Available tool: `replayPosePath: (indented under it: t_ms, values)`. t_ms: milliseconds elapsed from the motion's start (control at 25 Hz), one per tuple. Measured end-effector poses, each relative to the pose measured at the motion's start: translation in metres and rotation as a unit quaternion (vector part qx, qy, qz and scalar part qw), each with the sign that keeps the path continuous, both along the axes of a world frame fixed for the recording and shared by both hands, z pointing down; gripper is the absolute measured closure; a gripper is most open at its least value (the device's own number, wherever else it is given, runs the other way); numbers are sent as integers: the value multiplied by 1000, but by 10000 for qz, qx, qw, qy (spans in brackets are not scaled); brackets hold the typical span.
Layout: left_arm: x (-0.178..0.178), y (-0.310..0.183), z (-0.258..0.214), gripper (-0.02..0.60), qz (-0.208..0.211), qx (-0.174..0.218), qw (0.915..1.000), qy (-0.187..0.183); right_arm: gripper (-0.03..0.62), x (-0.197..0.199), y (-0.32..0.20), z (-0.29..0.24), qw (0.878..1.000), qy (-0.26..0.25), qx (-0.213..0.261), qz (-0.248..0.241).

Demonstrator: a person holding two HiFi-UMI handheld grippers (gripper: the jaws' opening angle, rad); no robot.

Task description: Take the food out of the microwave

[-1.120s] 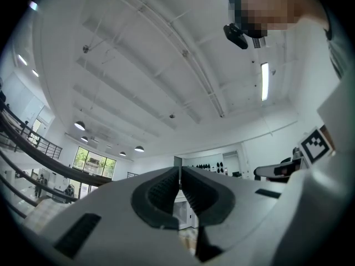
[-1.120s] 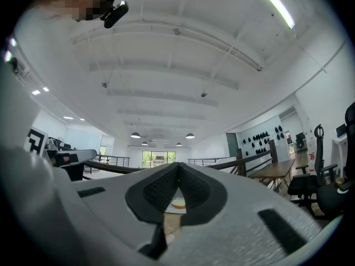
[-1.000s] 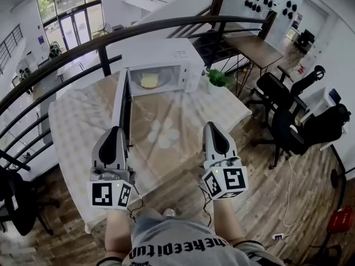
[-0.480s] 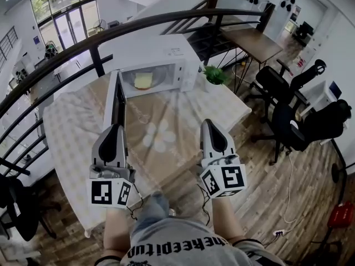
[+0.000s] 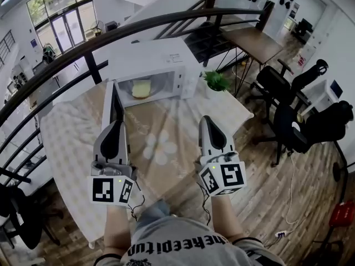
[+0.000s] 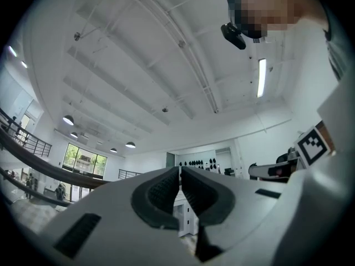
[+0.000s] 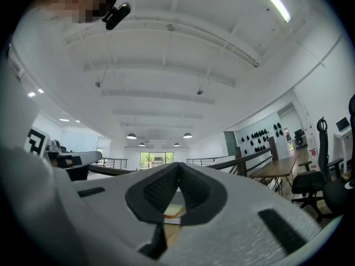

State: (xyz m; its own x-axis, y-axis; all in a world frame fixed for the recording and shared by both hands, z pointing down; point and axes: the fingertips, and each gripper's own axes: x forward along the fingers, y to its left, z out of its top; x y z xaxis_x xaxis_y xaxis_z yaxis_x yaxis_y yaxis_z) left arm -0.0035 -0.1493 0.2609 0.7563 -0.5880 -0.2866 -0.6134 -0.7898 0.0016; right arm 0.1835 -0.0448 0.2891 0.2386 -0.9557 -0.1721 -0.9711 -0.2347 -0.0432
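Mezzanine railing [image 5: 66, 60] curves behind a table [image 5: 72, 132] draped in a pale patterned cloth. The microwave [image 5: 158, 60] sits at the tabletop's far edge, with its door [image 5: 115, 107] swung open to the left and standing edge-on over the cloth. Inside the cavity lies the food [image 5: 141, 88], a pale yellow slab, untouched. A small potted plant [image 5: 215, 81] stands just right of the oven, near the far right corner. Both tools hang over the near edge, well short of the cavity. The left gripper [image 5: 116, 125], in line with the door, has its jaws pressed together on nothing, and the right gripper [image 5: 206, 119] is likewise closed and empty. With the door open, the reach for the food looks like the step in hand. Next, one gripper would likely have to part its jaws, enter the cavity clear of the door and close on the food.
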Motion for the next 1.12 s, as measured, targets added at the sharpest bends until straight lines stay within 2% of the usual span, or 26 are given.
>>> replayPosePath:
  t_ms: [480,1120]
  values:
    - [40,-46,12,566,303,-164,9994,-37,589,21,-44,7,9998,-13,-134,119]
    - [55,-91,47,566,526,-551,9970,-153,589,24,-97,28,9993,-119,-359,70]
